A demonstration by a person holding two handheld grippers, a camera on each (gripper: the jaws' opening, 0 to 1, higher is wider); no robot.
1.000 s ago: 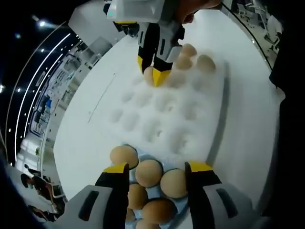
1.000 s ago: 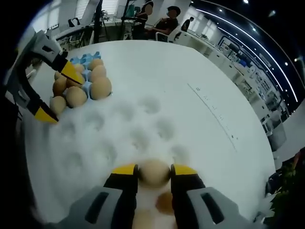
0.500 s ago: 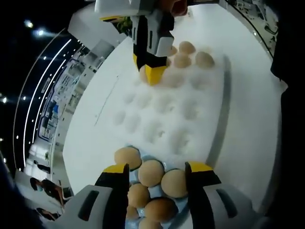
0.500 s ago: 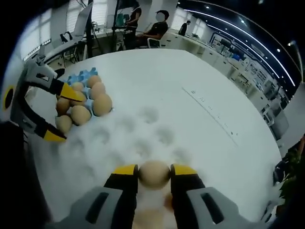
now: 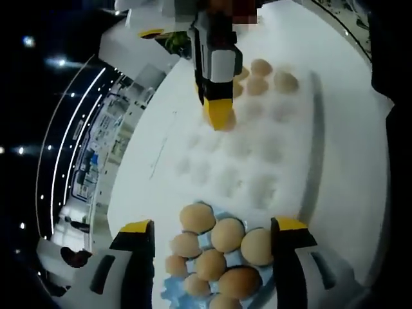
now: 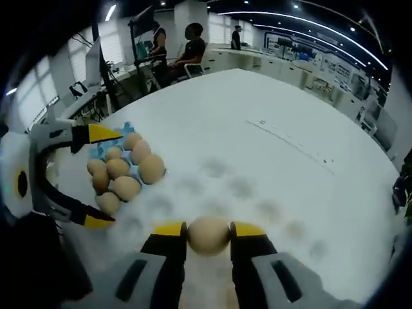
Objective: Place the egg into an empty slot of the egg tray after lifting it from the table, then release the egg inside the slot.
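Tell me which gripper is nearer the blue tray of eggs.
Left. The left gripper hangs open right over the blue tray, its jaws straddling the eggs. The right gripper, holding an egg, is farther off over the white tray.

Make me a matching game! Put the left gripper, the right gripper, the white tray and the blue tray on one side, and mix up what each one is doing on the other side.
1. left gripper
2. right gripper
3. white tray
4. blue tray

a. heaped with brown eggs
b. mostly empty slots
c. open, jaws apart over the egg pile
d. shut on one egg

Pairs: 1-c, 2-d, 3-b, 4-a
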